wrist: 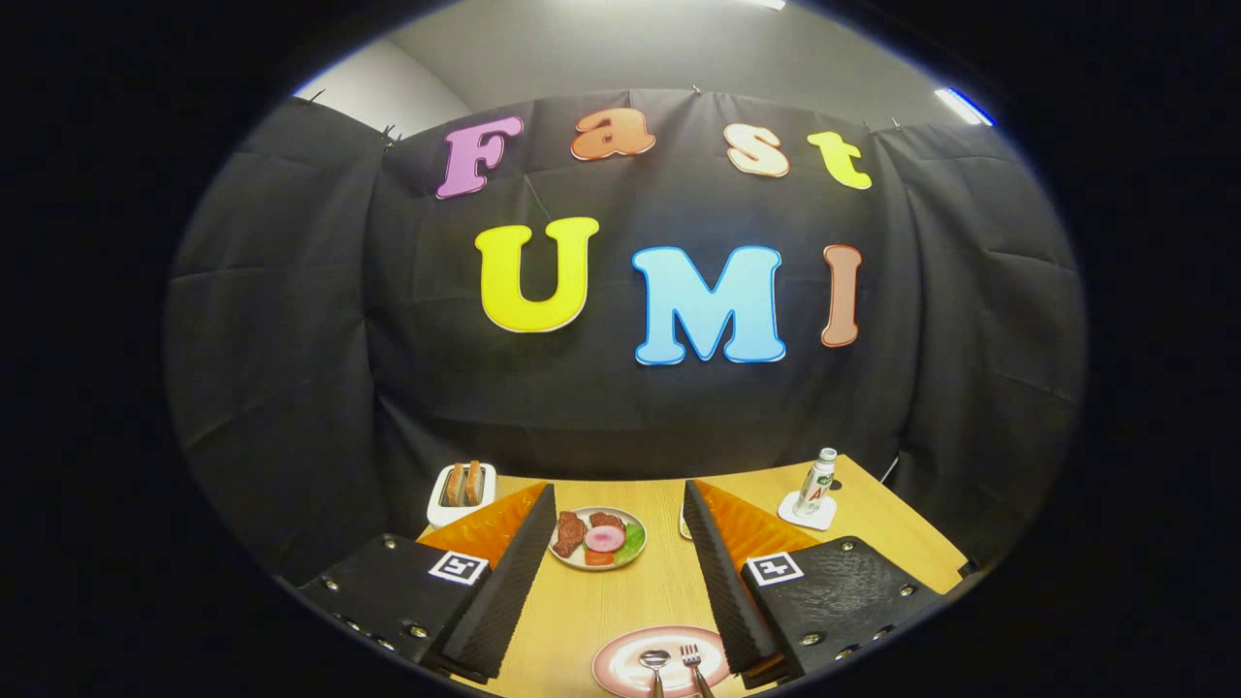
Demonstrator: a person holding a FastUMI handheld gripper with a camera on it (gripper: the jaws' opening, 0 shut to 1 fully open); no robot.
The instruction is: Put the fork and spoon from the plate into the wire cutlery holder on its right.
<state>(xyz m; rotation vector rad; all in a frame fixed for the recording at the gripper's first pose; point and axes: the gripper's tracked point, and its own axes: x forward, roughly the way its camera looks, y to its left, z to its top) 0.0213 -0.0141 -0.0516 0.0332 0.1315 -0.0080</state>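
Nothing done yet: our tongs (pixel 620 572) hang spread wide, gripping nothing, over the counter (pixel 620 601). Spoon (pixel 655 667) and fork (pixel 694 663) lie side by side on the pink plate (pixel 613 669) between the fingers. Both are left to move; we can't make out the holder.

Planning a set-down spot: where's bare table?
Bare wood lies between the open fingers, from the pink plate with spoon and fork up to the white plate of meat and vegetables. Crowded at the far edge: white toast holder, plastic bottle on its coaster.
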